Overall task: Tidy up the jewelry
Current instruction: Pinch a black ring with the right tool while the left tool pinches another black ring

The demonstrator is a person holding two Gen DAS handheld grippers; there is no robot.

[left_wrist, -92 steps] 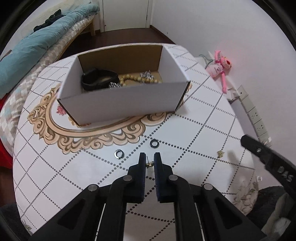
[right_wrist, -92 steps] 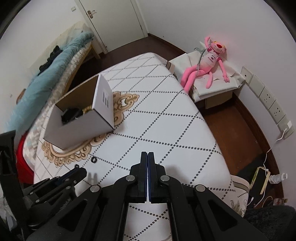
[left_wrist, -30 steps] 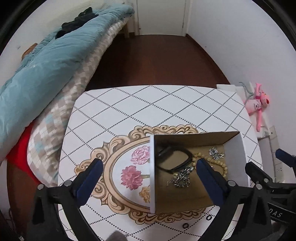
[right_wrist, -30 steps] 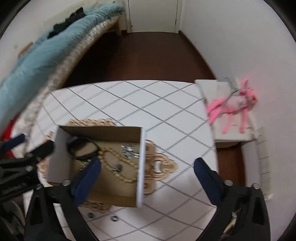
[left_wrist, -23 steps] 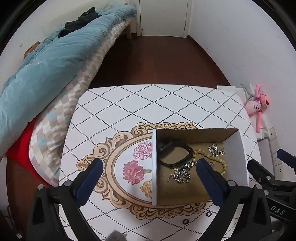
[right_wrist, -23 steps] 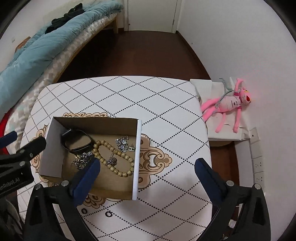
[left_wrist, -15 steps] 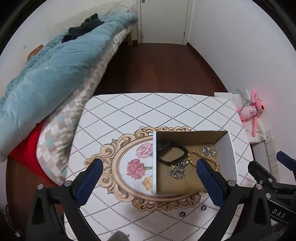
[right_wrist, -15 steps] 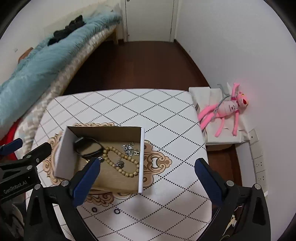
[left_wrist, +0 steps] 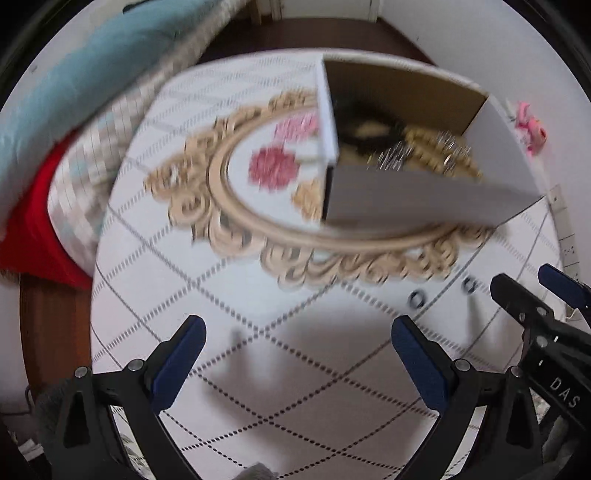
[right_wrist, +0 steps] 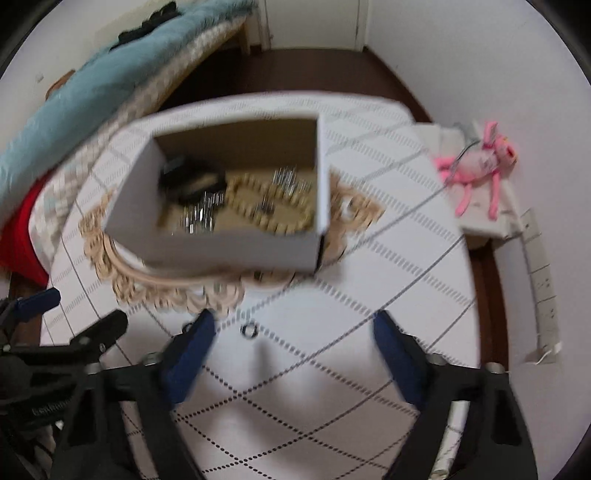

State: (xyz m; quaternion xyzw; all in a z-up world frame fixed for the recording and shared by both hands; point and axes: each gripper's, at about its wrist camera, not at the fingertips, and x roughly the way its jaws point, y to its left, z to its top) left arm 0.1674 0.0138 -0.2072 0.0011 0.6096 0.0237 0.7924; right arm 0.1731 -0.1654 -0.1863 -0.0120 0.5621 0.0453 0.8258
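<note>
White walls (right_wrist: 461, 55) close in on the right and far side, plain and evenly lit, no hard shadows. A white door (right_wrist: 314, 22) sits at the top centre of the right wrist view, with dark brown wooden floor (right_wrist: 306, 77) running from it. Along the upper left, a bed (right_wrist: 85, 99) piled with a teal blanket (left_wrist: 74, 88) over a checked quilt (left_wrist: 92, 147), something red (left_wrist: 37, 225) below. Centre frame, a round-edged table (right_wrist: 332, 387) with a white diamond-dotted cloth and a gold ornamental frame print. At the right, a pink plush toy (right_wrist: 480, 162) lies on a low white surface, wall sockets (right_wrist: 543, 288) just beneath. Everything is motion-blurred.
</note>
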